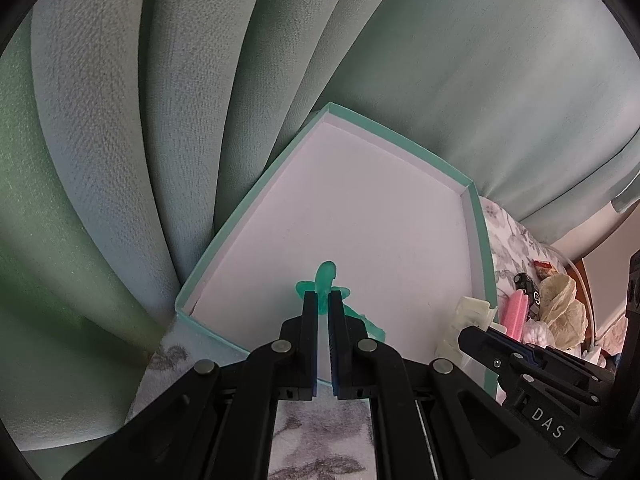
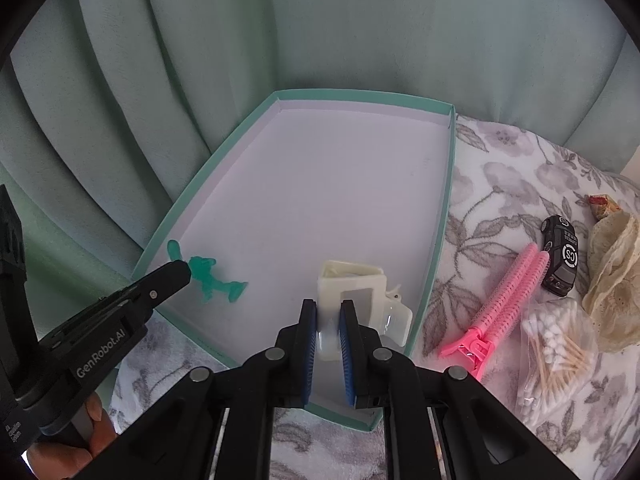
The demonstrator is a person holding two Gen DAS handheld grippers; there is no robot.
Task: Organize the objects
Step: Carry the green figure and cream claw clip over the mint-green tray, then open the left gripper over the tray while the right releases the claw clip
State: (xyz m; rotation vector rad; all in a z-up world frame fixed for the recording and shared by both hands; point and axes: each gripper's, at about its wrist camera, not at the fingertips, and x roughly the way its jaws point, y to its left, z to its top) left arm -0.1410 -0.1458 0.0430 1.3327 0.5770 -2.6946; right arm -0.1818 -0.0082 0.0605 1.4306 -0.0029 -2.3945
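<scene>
Curtain (image 2: 360,20), pale green, pleated, fills the whole background behind everything.

Bedspread (image 2: 500,168), white with grey flower print, is the work surface.

Box lid/tray (image 2: 442,200), teal rim, white inside, sits on the bedspread with its far edge against the curtain. Shallow and open-topped.

Left gripper (image 1: 323,300): jaws nearly together, clamped on the green toy figure (image 2: 212,280). The figure is inside the tray near the left-front corner, low over the floor; can't tell if it touches. The right wrist view shows the figure sticking out past the fingertips, base end pointing right. A hand (image 2: 80,440) on the left gripper's handle shows at bottom left of that view.

Right gripper (image 2: 328,312): jaws clamped on the white hair claw clip (image 2: 360,284). The clip is inside the tray at the front-right corner, just beside the right wall.

Outside the tray, on the bedspread to the right:
- cream lace fabric (image 2: 612,272), bunched, far right
- bag of cotton swabs (image 2: 556,352), clear plastic, just in front of the fabric
- pink hair clip (image 2: 504,304), long, lying diagonally, between the tray and the swabs
- black toy car (image 2: 560,256), at the far tip of the pink clip, next to the fabric
</scene>
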